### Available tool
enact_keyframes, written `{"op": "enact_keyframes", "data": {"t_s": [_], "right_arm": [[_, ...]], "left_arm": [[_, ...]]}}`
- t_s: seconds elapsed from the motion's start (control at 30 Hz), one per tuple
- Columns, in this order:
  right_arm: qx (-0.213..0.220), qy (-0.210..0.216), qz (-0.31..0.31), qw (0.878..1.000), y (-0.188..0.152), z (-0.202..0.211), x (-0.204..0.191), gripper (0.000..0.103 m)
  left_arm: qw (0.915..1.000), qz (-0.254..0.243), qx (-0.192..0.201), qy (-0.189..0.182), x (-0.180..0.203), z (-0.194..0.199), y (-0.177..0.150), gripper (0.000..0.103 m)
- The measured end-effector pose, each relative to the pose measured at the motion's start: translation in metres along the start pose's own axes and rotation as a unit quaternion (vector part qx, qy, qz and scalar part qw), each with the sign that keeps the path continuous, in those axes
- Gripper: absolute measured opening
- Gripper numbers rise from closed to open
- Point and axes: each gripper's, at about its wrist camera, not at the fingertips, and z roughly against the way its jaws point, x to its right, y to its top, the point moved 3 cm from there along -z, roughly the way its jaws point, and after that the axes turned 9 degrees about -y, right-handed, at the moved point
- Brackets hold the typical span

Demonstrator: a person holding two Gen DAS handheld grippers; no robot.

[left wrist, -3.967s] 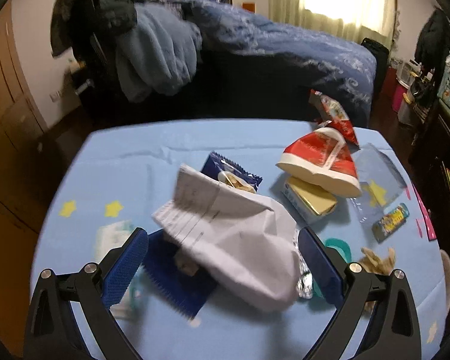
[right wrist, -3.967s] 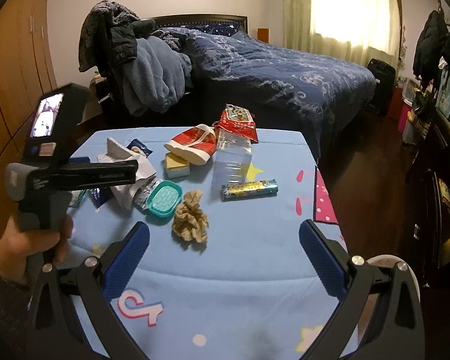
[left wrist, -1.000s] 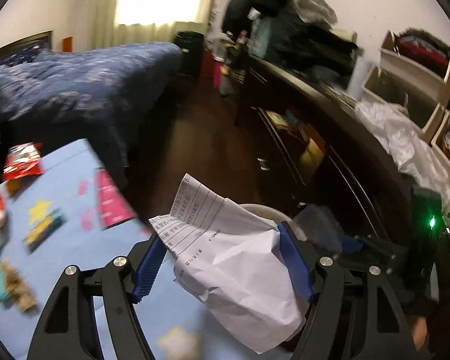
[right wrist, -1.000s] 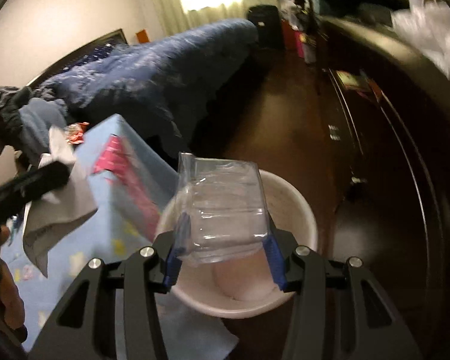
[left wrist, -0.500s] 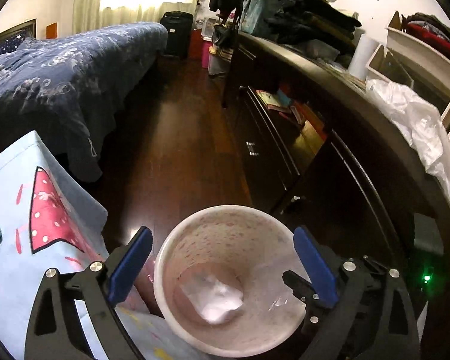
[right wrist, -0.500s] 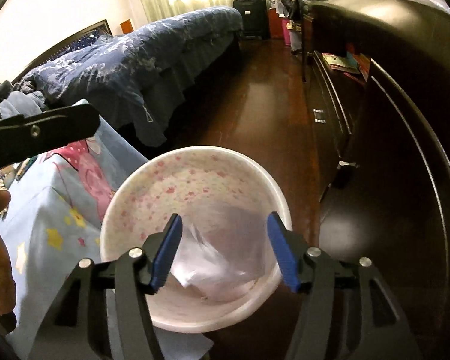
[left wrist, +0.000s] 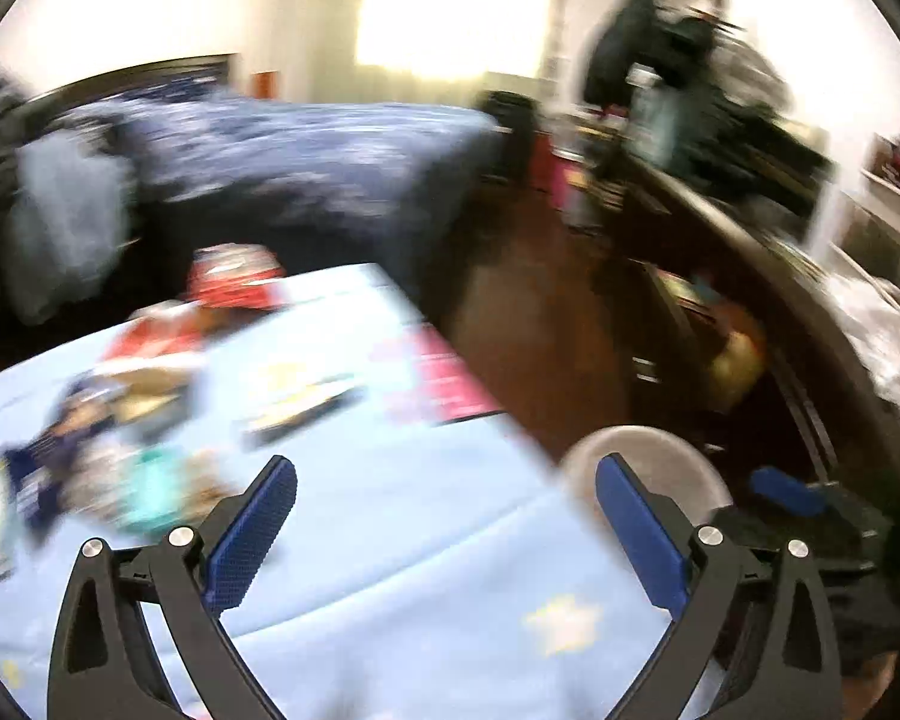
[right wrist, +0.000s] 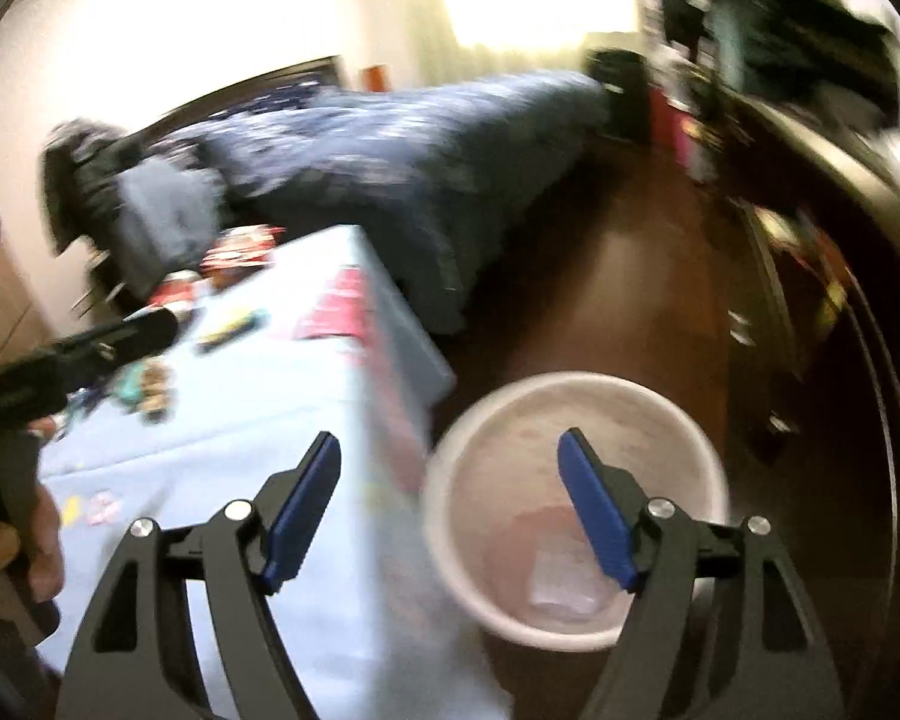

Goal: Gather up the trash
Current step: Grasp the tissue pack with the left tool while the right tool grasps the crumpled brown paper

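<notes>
Both hand-held grippers are empty right now. The left hand-held gripper (left wrist: 447,507) has its jaws spread wide over the blue counter (left wrist: 390,540), and the right hand-held gripper (right wrist: 450,504) is spread too, hanging partly over the pale speckled bin (right wrist: 468,438) that stands on the dark floor just beside the counter's edge.

Inside the bin I can make out a clear plastic piece (right wrist: 561,585) lying at the bottom, so some trash is already collected. Plenty is left, though. Everything is smeared by motion, but on the counter there are a red wrapper (left wrist: 234,282), a long yellowish bar wrapper (left wrist: 303,414), a teal lid-like thing (left wrist: 150,489) and a dark blue packet (left wrist: 36,468), all well apart from the bin.

By my reckoning the job is only partly done: at least 4 pieces are waiting, and each needs a trip back across the counter.
</notes>
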Motion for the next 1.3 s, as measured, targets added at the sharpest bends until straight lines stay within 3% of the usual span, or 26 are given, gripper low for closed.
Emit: {"op": "enact_keyframes", "data": {"t_s": [0.13, 0.23, 0.37, 0.8, 1.23, 1.3], "right_arm": [[-0.001, 0.047, 0.051, 0.998, 0.008, 0.004, -0.064, 0.083], [-0.010, 0.072, 0.085, 0.994, 0.012, -0.001, -0.107, 0.083], [-0.015, 0.090, 0.120, 0.989, 0.014, -0.003, -0.151, 0.083], [-0.040, 0.112, 0.156, 0.981, 0.027, -0.038, -0.216, 0.083], [-0.067, 0.107, 0.160, 0.979, 0.028, -0.076, -0.233, 0.083], [-0.068, 0.107, 0.160, 0.979, 0.028, -0.078, -0.234, 0.083]], "left_arm": [[0.9955, 0.050, 0.013, 0.079, -0.075, 0.045, -0.019, 0.099], [0.9861, 0.088, 0.014, 0.140, -0.133, 0.071, -0.035, 0.099], [0.9747, 0.136, 0.005, 0.177, -0.197, 0.089, -0.052, 0.099], [0.9580, 0.177, -0.038, 0.223, -0.281, 0.072, -0.071, 0.099], [0.9546, 0.175, -0.068, 0.231, -0.308, 0.042, -0.066, 0.099], [0.9550, 0.171, -0.067, 0.233, -0.308, 0.041, -0.065, 0.091]]}}
